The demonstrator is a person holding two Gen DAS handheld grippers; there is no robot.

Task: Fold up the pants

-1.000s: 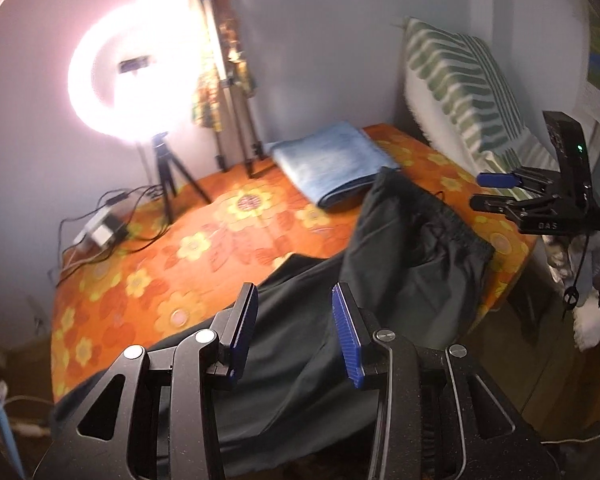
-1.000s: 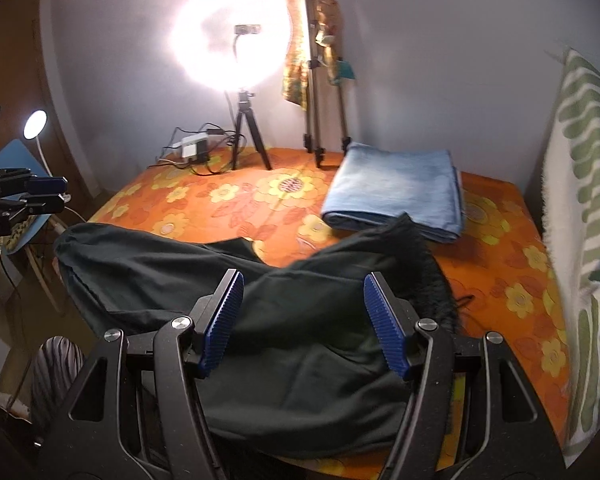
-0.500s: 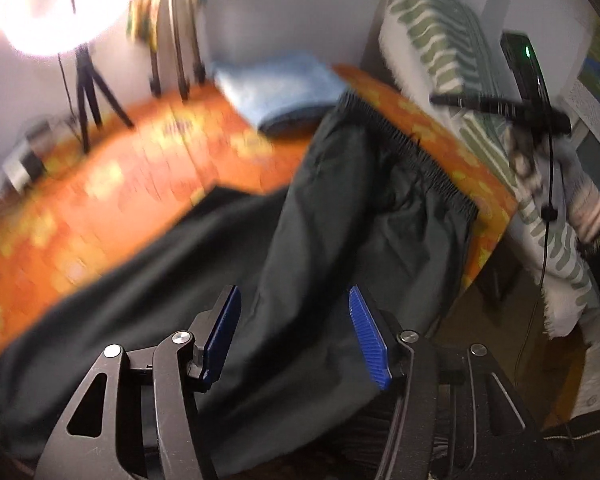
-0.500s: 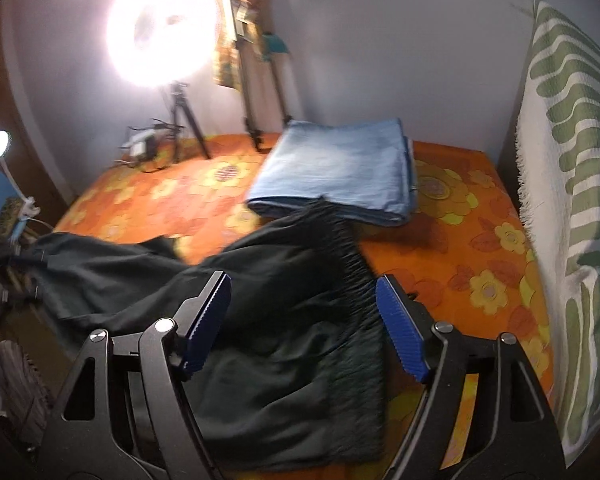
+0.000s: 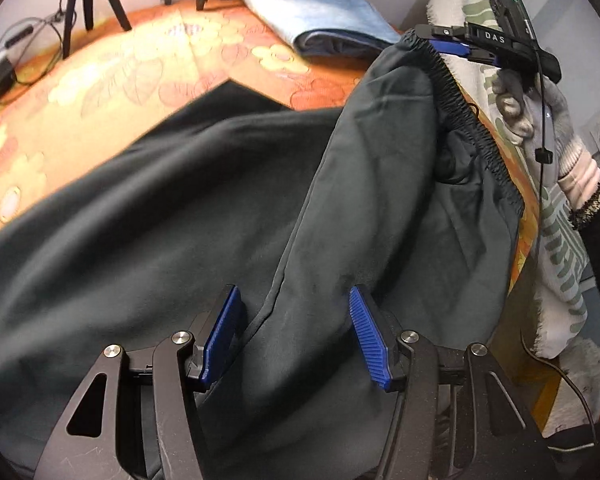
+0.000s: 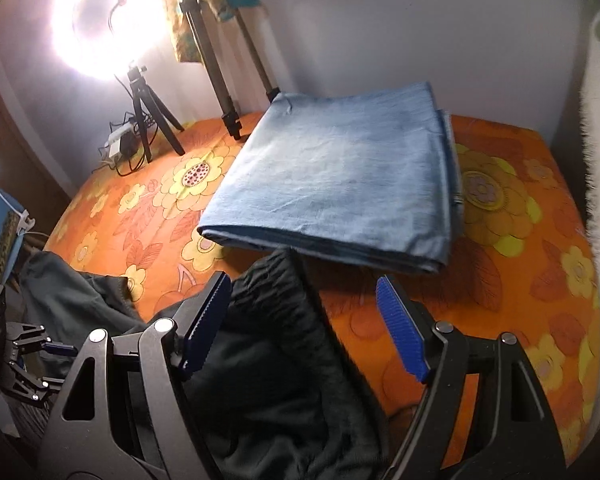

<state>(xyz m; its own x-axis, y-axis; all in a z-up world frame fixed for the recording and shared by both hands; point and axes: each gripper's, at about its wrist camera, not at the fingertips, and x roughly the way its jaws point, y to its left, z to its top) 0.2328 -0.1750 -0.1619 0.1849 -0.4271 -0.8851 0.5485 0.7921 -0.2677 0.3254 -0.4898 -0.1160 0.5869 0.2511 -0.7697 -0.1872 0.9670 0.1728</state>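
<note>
Dark green-black pants [image 5: 204, 216] lie spread across the orange flowered bed cover [image 5: 112, 80]. Their elastic waistband [image 5: 460, 92] is at the right. My left gripper [image 5: 296, 332] is open, its blue pads on either side of a fold in the pants' near edge. My right gripper [image 6: 304, 324] is open with the gathered waistband [image 6: 276, 292] between its pads; in the left wrist view this gripper [image 5: 456, 44] sits at the far corner of the waistband, which is raised there.
Folded light blue jeans [image 6: 340, 176] lie just beyond the waistband. A ring light on a tripod [image 6: 112, 24], a second tripod [image 6: 220, 64] and cables [image 6: 124, 148] stand at the back. A green striped pillow [image 5: 556, 216] borders the right.
Both grippers have moved down and in close to the pants. The left now straddles the near fold. The right has gone to the waistband corner near the jeans.
</note>
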